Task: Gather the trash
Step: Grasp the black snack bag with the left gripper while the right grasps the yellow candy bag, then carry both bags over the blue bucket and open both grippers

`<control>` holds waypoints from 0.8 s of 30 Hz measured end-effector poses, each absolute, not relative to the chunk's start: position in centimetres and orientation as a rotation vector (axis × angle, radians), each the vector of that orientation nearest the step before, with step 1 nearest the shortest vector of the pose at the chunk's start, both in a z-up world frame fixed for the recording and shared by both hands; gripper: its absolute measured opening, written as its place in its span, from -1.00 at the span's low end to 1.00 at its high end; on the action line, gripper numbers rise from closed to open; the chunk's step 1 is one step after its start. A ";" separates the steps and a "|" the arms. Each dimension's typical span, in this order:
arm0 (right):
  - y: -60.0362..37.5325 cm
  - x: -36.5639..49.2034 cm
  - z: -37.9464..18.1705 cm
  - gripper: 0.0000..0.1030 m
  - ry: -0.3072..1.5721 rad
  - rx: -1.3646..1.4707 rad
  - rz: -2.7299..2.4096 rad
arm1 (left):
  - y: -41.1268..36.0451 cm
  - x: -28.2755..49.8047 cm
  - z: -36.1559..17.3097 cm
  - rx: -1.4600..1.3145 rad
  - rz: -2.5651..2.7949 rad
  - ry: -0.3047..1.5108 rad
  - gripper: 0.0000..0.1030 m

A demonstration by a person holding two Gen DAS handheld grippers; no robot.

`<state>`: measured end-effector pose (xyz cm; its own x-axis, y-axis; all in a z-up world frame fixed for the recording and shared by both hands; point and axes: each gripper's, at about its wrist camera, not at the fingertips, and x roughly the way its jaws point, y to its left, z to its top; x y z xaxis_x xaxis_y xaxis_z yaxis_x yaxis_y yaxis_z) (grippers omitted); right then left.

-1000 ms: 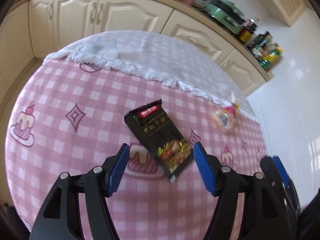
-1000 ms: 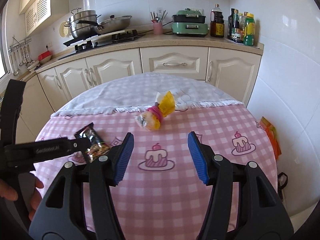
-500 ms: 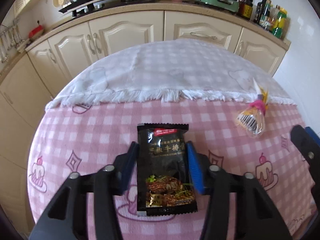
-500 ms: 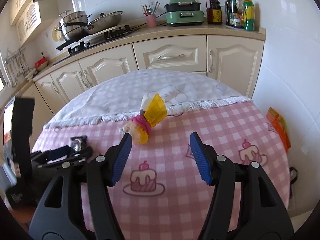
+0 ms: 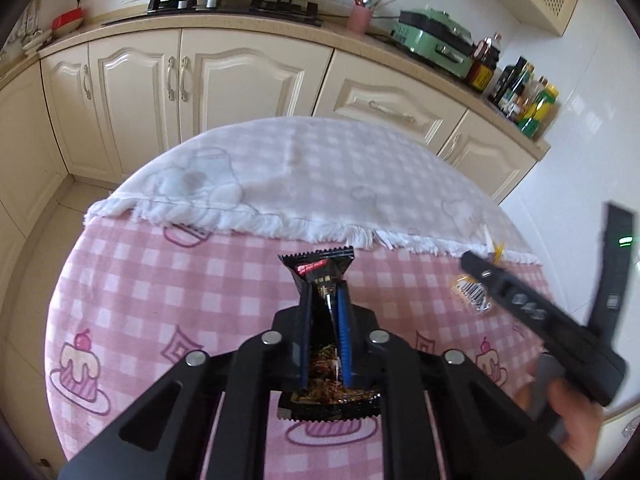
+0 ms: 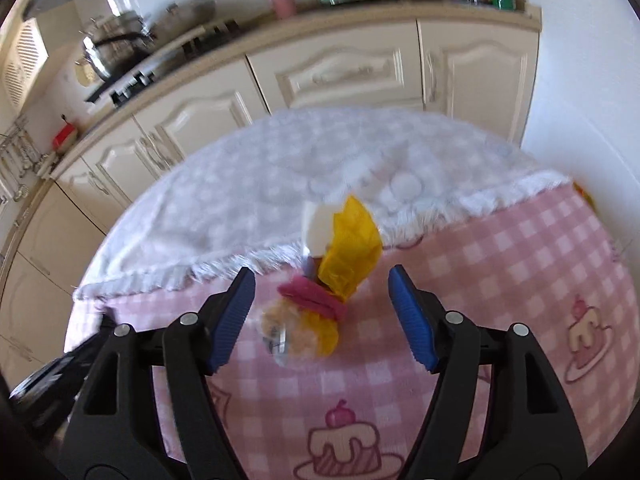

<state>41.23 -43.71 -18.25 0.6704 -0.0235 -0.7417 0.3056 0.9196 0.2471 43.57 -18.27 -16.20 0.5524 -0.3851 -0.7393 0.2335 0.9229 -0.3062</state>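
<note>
A black snack packet (image 5: 320, 266) is pinched lengthwise in my left gripper (image 5: 324, 296), whose blue pads are closing on its middle and crumpling it, just over the pink checked tablecloth (image 5: 160, 280). A clear wrapper with a yellow top and pink tie (image 6: 352, 252) lies on the cloth near the white towel's fringe. My right gripper (image 6: 320, 280) hangs open just in front of it, one finger on each side, not touching. In the left wrist view that wrapper (image 5: 474, 296) shows partly behind the right tool's finger (image 5: 500, 284).
A white fringed towel (image 5: 320, 180) covers the far half of the round table. Cream cabinets (image 5: 224, 80) and a counter with a stove, pans, a green appliance (image 5: 436, 36) and bottles stand behind. A hand (image 5: 576, 432) holds the right tool.
The left jaws went from wide open around the packet to pinched on it, and the packet has come up off the cloth. The right gripper moved in toward the yellow-topped wrapper.
</note>
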 end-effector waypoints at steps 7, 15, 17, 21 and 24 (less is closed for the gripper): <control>-42.1 39.7 -18.0 -0.36 0.810 0.331 -0.153 | -15.9 41.8 -14.3 -0.179 -0.367 0.846 -0.79; -37.9 36.5 -15.6 -0.38 0.752 0.291 -0.090 | -12.8 39.1 -12.6 -0.163 -0.363 0.785 -0.79; -36.1 35.9 -14.8 -0.38 0.737 0.273 -0.062 | -11.9 38.5 -12.3 -0.165 -0.356 0.772 -0.79; -31.1 35.0 -12.8 -0.38 0.704 0.229 0.018 | -9.0 37.1 -12.0 -0.187 -0.338 0.753 -0.79; -26.9 34.6 -11.6 -0.38 0.688 0.196 0.090 | -6.0 36.1 -11.8 -0.204 -0.309 0.735 -0.79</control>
